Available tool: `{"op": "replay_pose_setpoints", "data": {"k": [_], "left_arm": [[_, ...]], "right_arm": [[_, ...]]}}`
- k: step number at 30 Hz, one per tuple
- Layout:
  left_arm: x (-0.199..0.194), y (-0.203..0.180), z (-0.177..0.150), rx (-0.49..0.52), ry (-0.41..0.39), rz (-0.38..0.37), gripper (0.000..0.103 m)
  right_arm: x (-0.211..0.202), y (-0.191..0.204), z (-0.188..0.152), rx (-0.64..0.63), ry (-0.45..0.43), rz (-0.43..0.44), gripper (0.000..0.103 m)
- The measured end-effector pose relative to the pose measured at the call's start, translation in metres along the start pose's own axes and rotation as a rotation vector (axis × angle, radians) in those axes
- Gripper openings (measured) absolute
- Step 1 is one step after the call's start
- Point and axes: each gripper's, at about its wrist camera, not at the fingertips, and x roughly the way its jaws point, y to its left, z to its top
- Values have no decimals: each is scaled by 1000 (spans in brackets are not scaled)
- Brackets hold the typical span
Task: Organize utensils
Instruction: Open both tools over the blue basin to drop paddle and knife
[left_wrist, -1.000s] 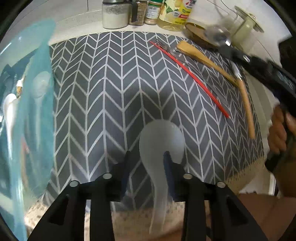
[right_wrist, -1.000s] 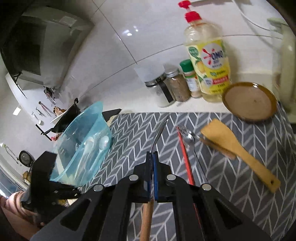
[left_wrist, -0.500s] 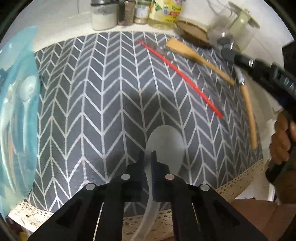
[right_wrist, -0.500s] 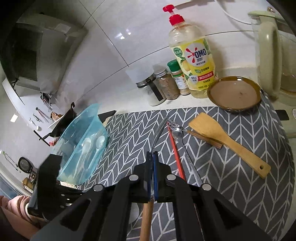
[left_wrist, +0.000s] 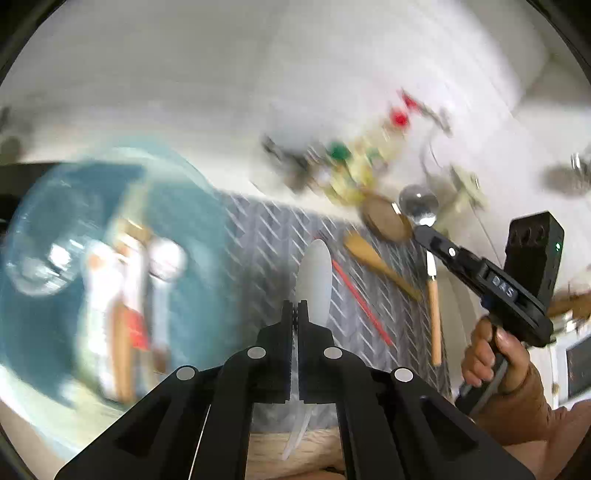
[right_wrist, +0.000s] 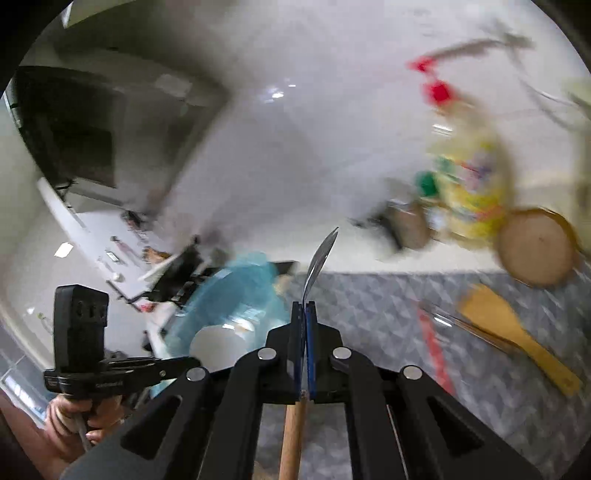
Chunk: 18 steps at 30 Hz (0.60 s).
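Note:
My left gripper (left_wrist: 294, 310) is shut on the neck of a white plastic spoon (left_wrist: 314, 280), held in the air above the grey chevron mat (left_wrist: 266, 236). Its bowl points forward. My right gripper (right_wrist: 303, 310) is shut on a metal spoon (right_wrist: 321, 254) with a wooden handle (right_wrist: 291, 435), also raised. In the left wrist view that spoon (left_wrist: 417, 203) hangs at the right. A translucent blue bin (left_wrist: 207, 229) to the left holds several utensils; the right wrist view shows the bin (right_wrist: 243, 288) too. The frames are blurred.
On the mat lie a wooden spatula (right_wrist: 517, 339) and a red chopstick (right_wrist: 432, 343). A brown plate (right_wrist: 535, 247), a yellow bottle (right_wrist: 476, 184) and spice jars stand at the back by the white wall. A hand (left_wrist: 498, 362) grips the right tool.
The left jaws closed on the white spoon and lifted it off the mat, and the view swung toward the blue bin. The right gripper rose with its metal spoon.

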Motion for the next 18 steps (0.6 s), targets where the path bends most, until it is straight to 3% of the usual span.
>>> {"op": "replay_pose_setpoints", "data": {"k": [3, 7, 12, 18], "left_arm": [[-31, 43, 15, -8, -54, 91, 2], [-39, 106, 21, -14, -27, 224, 2], [3, 166, 23, -39, 78, 279, 2], [34, 185, 20, -36, 135, 258, 3]], "right_arm": [[49, 50, 13, -3, 40, 86, 3], [131, 99, 3, -1, 171, 96, 3], [225, 118, -38, 11, 385, -39, 3], [278, 119, -62, -18, 520, -231, 3]]}}
